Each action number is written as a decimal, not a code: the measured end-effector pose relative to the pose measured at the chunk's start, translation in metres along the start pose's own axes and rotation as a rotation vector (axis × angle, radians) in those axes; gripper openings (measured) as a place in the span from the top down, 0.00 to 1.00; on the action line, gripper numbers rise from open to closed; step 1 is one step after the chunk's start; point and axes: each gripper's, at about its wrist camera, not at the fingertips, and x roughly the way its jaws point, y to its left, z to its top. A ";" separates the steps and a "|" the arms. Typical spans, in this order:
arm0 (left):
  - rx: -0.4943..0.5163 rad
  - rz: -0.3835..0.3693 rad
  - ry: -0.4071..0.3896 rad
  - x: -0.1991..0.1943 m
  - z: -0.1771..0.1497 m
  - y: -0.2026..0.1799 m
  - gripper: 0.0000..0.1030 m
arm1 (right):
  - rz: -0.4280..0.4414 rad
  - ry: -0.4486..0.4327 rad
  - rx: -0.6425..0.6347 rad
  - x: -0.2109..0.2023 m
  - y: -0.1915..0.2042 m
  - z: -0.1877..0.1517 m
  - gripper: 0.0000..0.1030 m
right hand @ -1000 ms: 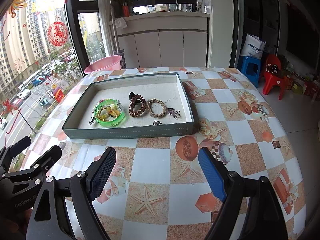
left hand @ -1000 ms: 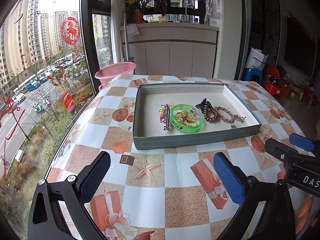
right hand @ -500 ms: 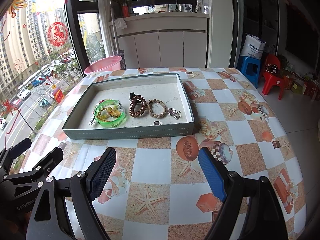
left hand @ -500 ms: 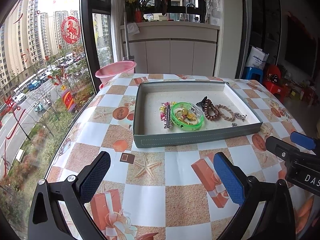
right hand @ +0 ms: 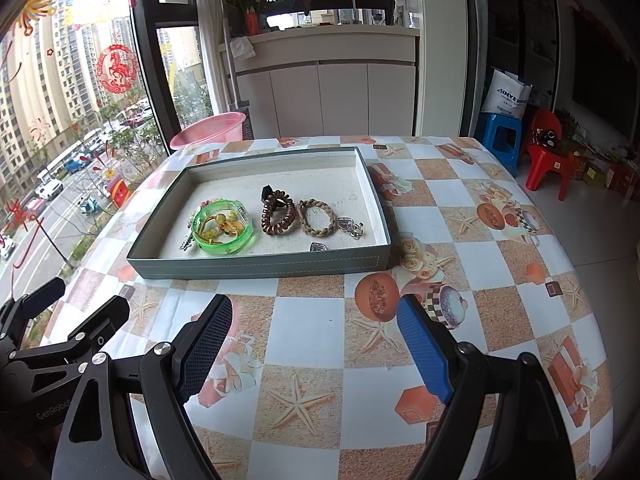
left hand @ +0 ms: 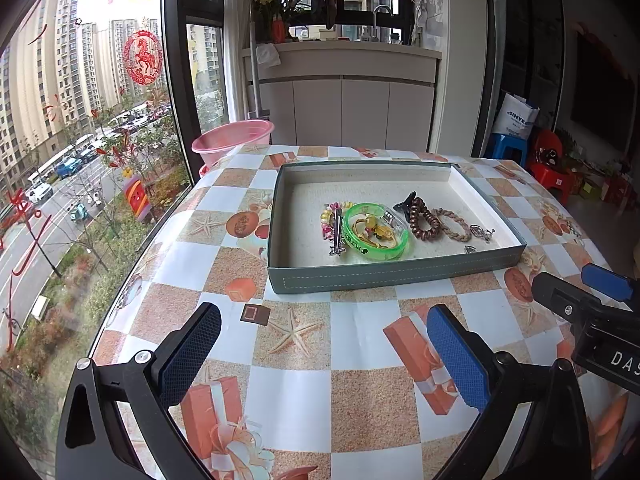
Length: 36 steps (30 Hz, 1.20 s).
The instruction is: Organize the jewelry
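1. Left wrist view, against a second ago: tray slightly further off, contents unmoved; no gain for the sorting.
2. Left tool and right tool both spread wide, empty, above the counter.
3. In the tray: green bangle at 9 o'clock, coiled hair tie centre, braided bracelet towards 3 o'clock, all lying close together.

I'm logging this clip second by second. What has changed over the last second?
Very little. Both grippers, left and right, have eased slightly back from the tray, which now sits a touch higher in both views. Nothing was gripped or released: both stay open and empty. The green bangle, brown coil tie, braided bracelet and the other pieces lie where they were.
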 end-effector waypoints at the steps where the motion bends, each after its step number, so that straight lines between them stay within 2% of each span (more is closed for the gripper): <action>1: 0.000 0.000 0.000 0.000 0.000 0.000 0.00 | -0.001 0.000 0.000 0.000 0.001 0.000 0.16; 36: -0.001 0.012 0.007 -0.006 0.003 0.004 0.00 | -0.019 -0.013 -0.038 0.000 0.007 0.001 0.16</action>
